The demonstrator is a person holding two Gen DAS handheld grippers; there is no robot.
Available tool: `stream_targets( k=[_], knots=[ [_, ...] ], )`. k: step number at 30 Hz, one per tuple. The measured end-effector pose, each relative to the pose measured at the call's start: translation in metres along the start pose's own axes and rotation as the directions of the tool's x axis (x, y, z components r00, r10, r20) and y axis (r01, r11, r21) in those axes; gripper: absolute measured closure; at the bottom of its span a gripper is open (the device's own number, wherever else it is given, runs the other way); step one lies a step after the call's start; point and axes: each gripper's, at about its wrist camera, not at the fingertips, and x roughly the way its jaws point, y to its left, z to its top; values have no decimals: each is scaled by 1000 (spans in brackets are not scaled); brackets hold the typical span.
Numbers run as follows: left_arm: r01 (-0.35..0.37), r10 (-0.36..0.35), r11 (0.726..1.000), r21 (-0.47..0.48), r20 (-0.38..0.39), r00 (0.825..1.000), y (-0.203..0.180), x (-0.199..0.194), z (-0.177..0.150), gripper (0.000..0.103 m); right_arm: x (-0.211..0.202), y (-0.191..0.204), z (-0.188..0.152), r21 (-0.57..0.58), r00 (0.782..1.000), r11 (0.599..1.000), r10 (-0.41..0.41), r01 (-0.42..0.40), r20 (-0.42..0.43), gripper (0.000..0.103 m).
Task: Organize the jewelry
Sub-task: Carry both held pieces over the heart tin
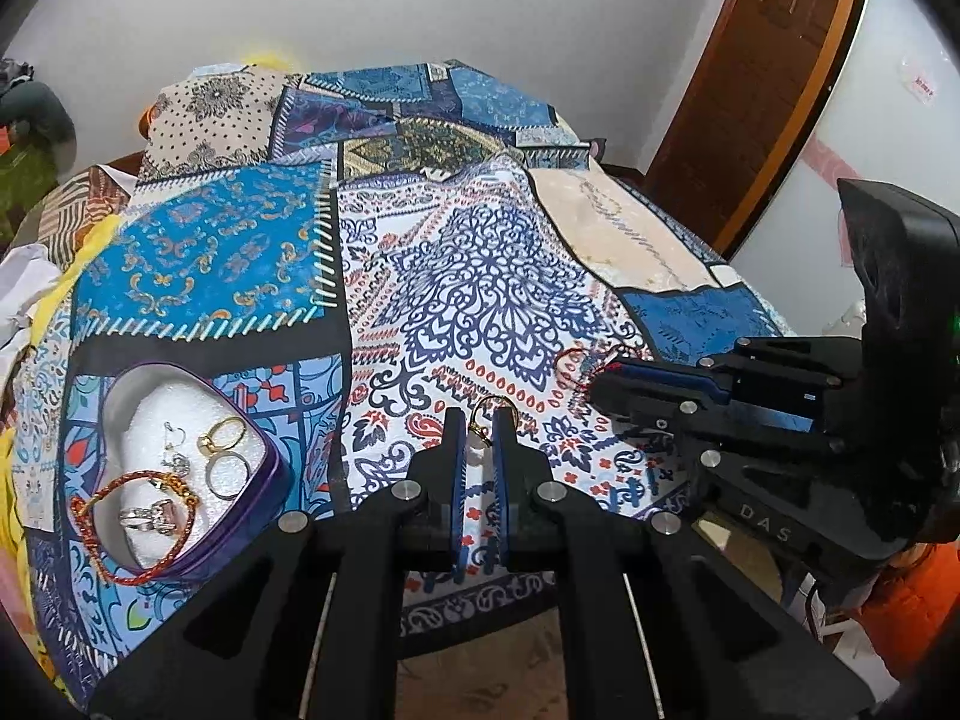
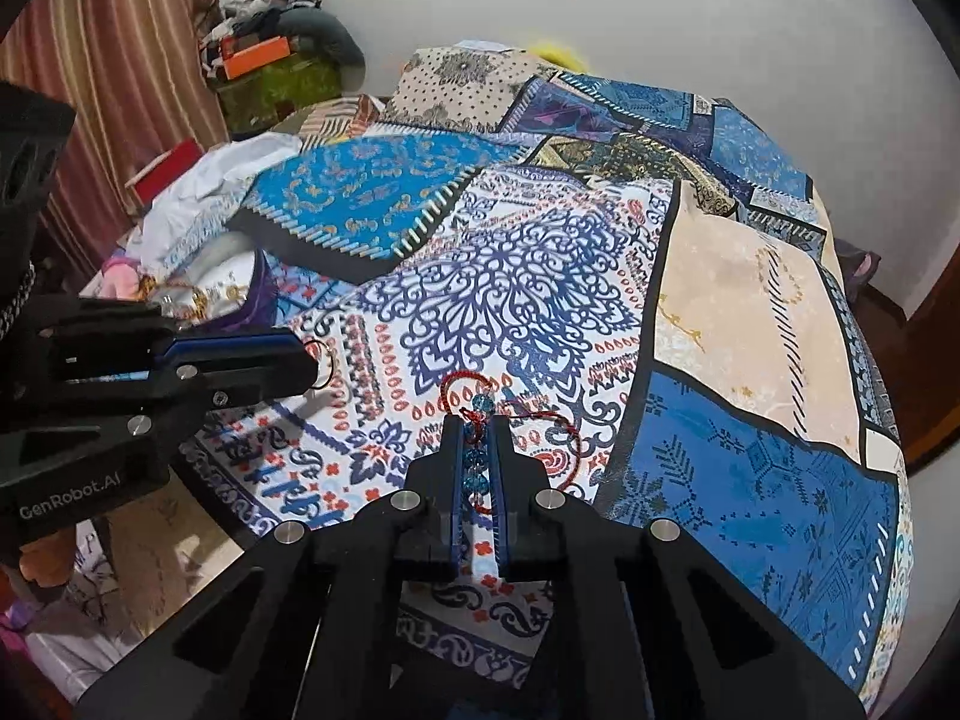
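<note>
a small gold ring [image 1: 487, 414] sits pinched between the narrowed blue-padded fingers of the left gripper [image 1: 480, 420], held just above the patterned blue, white and red patchwork cloth [image 1: 480, 276] that covers the bed. seen from the right wrist, that same ring [image 2: 320, 363] pokes out past the tip of the left gripper [image 2: 300, 360]. the right gripper [image 2: 478, 426] is clamped on a red cord bracelet with clear blue beads [image 2: 480, 420], its loose loops trailing onto the cloth beside the fingers. off to the left gripper's left, a purple-rimmed heart-shaped tin lined with white foam [image 1: 264, 450] rests on the cloth, holding gold and silver rings [image 1: 225, 450] and a red-and-gold braided bracelet [image 1: 120, 516] draped over its edge.
</note>
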Motion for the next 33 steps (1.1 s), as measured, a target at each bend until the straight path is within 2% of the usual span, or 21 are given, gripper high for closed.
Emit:
stream_targets(
  k=[9,18,27,33],
  knots=[
    [-14,15,1000,-11,73,997,1,-33,7,96,-41,8,20,23,994,1000,9,-11,113,96],
    [-56,60,998,-25,178,982,12,-80,12,96,-78,36,43,11,973,999,42,-46,228,96],
    [-108,123,992,-69,261,958,41,-121,10,96,-87,71,64,-28,953,995,99,-95,285,96],
    [-148,172,983,-105,275,946,66,-137,6,96,-78,96,77,-66,945,989,148,-134,291,96]
  ],
)
